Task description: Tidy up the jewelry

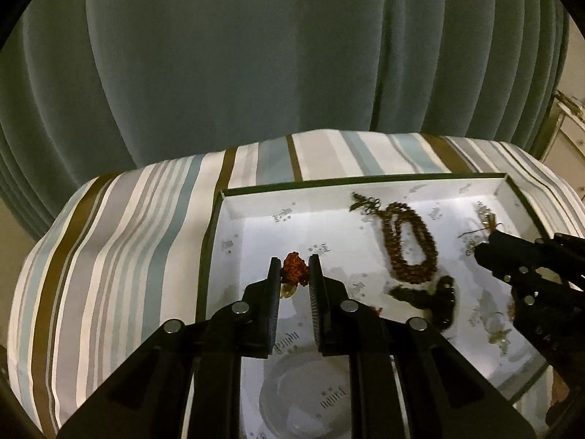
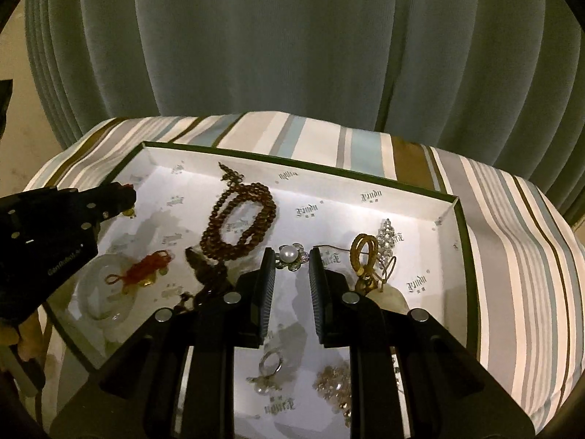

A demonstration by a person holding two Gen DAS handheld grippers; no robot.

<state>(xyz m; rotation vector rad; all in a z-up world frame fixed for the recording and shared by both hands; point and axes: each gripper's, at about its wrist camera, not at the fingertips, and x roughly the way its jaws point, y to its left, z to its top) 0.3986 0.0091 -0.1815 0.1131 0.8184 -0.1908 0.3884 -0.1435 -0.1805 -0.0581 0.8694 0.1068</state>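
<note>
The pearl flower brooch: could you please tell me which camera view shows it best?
The right wrist view: the pearl flower brooch lies sharp and unobstructed just beyond the right gripper. The left wrist view does not show it clearly.

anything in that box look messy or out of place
Yes: the jewelry lies loose and mixed in the box, undivided. The brown bead necklace is coiled over itself, and a gold hoop earring crosses a crystal piece.

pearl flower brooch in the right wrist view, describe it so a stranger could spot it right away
Start at the white-lined shallow box on the striped cloth. Right of the coiled brown bead necklace, left of the gold loop brooch, lies a small flower-shaped brooch. It alone has one round white pearl at its centre.
</note>
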